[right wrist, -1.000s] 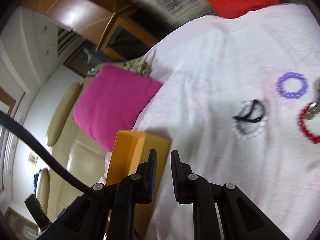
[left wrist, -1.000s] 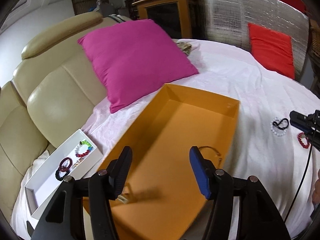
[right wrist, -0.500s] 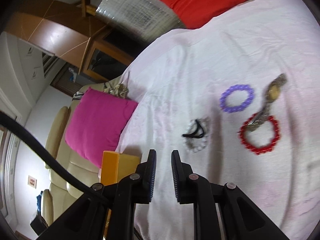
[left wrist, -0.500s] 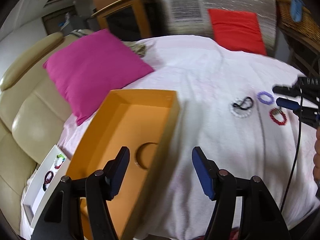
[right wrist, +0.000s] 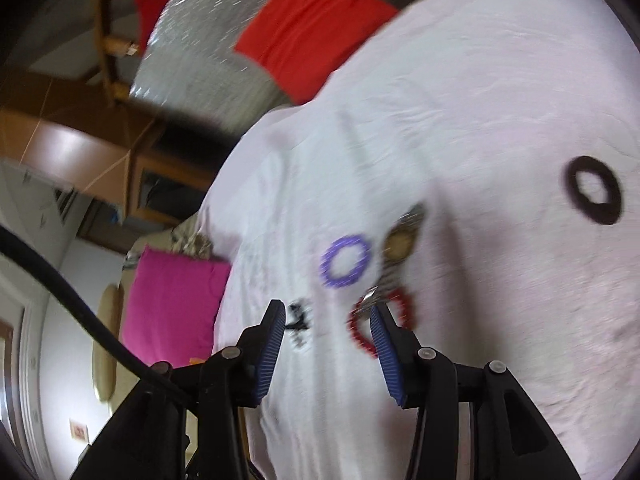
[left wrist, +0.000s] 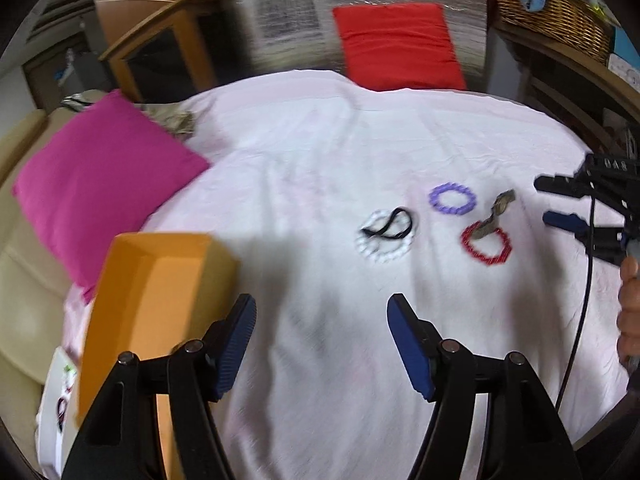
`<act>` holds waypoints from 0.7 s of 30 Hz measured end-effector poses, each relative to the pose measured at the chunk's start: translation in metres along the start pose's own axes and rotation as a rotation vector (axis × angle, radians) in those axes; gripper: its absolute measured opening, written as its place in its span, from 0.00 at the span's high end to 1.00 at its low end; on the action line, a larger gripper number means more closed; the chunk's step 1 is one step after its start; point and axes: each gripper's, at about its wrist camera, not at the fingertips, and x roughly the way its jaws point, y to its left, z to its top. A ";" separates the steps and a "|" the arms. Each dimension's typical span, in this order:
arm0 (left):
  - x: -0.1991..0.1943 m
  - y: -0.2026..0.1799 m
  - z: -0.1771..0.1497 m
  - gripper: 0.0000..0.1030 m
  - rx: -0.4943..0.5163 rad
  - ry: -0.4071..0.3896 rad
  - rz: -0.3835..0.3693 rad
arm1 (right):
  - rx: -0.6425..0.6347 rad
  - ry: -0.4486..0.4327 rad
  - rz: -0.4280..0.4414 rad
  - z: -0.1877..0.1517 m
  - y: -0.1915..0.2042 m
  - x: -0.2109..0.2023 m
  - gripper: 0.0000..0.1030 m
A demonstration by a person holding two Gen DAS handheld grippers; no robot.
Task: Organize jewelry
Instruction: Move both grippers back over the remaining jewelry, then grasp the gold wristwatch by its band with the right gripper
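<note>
Left gripper point(left wrist: 322, 344) spread wide over the white sheet point(left wrist: 320, 152).
Beyond its jaws lie a white bead bracelet point(left wrist: 385, 240), purple bracelet point(left wrist: 453, 199) and red bracelet point(left wrist: 486, 243); orange box point(left wrist: 160, 280) left of them.

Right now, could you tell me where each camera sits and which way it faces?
Left wrist: on the left gripper, jaws open, looking across the white cloth at the bracelets, orange box at left; the right gripper and a hand show at right.
Right wrist: on the right gripper, jaws open, tilted, looking close over the cloth; its cable shows.
Shared: purple bracelet, red bracelet, watch, pink cushion.
</note>
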 end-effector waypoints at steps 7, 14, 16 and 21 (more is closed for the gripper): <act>0.052 -0.022 0.042 0.33 -0.062 0.086 -0.187 | 0.086 0.004 -0.043 0.020 -0.023 -0.002 0.53; 0.102 -0.041 0.073 0.33 -0.133 0.176 -0.257 | 0.089 0.010 -0.054 0.027 -0.030 0.001 0.53; 0.119 -0.043 0.079 0.37 -0.157 0.212 -0.270 | 0.091 0.013 -0.056 0.029 -0.031 0.004 0.53; 0.144 -0.051 0.086 0.82 -0.168 0.276 -0.303 | 0.081 0.025 -0.088 0.036 -0.033 0.019 0.53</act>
